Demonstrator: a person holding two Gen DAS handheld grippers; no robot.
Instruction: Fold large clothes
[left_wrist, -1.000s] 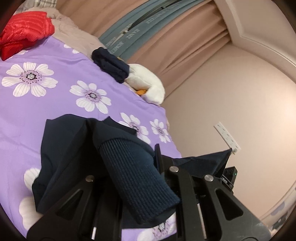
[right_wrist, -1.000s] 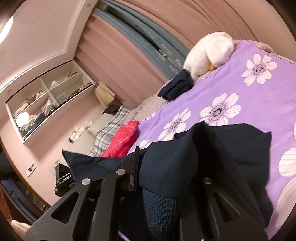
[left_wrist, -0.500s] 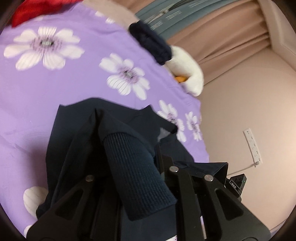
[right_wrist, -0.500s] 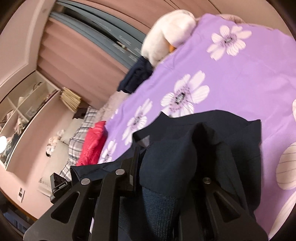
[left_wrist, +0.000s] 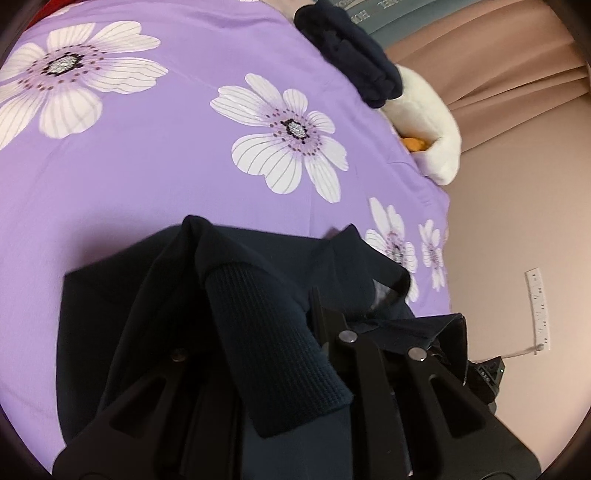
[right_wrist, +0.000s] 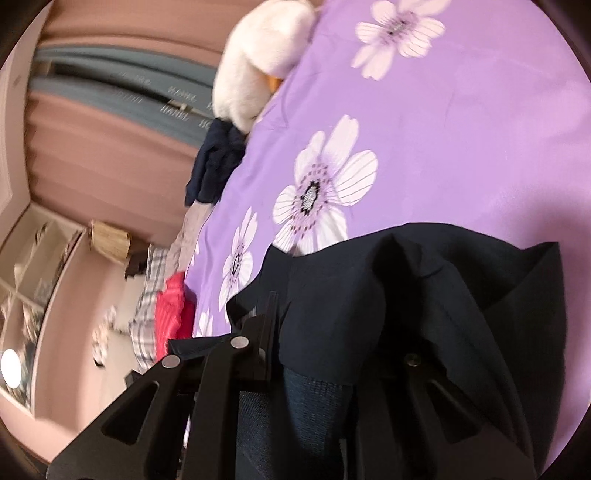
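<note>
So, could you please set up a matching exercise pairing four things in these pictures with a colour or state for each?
Things:
1. navy garment
2. plush toy
3. bedspread
4. folded dark clothes

Descriptions:
A. purple with white flowers
B. white with an orange part
C. lying at the far edge of the bed, next to the toy
D. gripped by both the left hand-held gripper and the right hand-held gripper

Pairs: 1-D, 2-B, 3-A, 4-C
</note>
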